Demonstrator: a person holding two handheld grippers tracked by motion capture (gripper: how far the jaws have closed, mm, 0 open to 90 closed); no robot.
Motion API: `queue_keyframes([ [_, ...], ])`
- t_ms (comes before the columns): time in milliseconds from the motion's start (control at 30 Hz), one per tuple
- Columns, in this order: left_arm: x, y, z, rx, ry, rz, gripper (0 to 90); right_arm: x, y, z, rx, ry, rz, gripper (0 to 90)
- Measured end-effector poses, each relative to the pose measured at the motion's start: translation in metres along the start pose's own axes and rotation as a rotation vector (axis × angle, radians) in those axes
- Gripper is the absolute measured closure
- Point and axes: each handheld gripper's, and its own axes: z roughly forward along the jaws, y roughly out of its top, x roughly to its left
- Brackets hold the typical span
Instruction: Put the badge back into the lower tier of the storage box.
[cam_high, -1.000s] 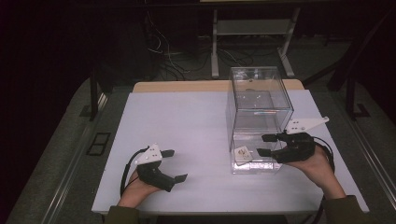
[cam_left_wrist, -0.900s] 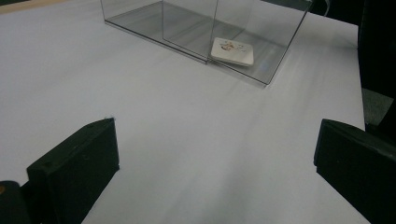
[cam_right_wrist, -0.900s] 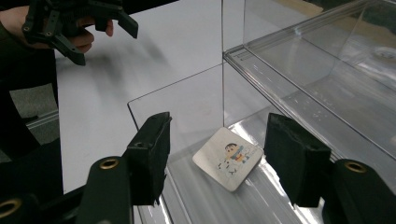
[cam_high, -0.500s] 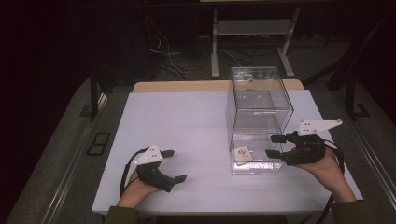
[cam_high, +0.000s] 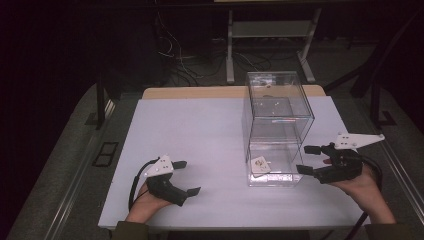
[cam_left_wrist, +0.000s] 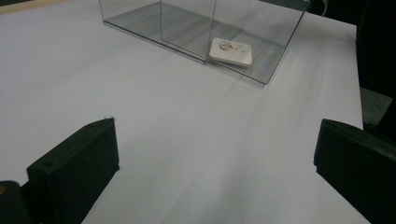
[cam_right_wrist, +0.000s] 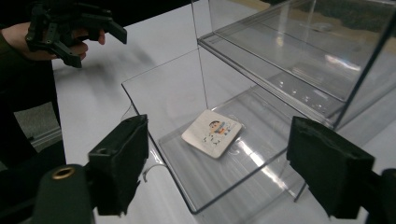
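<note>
The print on the small white square tile (cam_right_wrist: 212, 132) inside the clear plastic two-tier box (cam_high: 278, 107) is too small to be made out, and the box's top is cut off in both gripper views.

The left gripper (cam_high: 184, 177) rests low at near left, its 2 jaws spread wide, nothing between them. The right gripper (cam_high: 309, 160), at near right, has just been opening; its jaws stand apart, empty.
</note>
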Motion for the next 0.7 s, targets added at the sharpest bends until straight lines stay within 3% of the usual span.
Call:
queue_keyframes([
  [300, 0.0, 0.0, 0.0, -0.002, 0.001, -0.002, 0.0, 0.001, -0.014, 0.0, -0.007, -0.04, 0.005, 15.9],
  [533, 0.0, 0.0, -0.001, -0.006, 0.004, -0.005, 0.0, 0.002, -0.023, 0.0, -0.028, -0.034, 0.011, 12.2],
  [700, 0.0, 0.0, -0.001, -0.004, 0.004, -0.004, 0.0, 0.003, -0.034, 0.003, -0.013, -0.073, 0.016, 12.2],
])
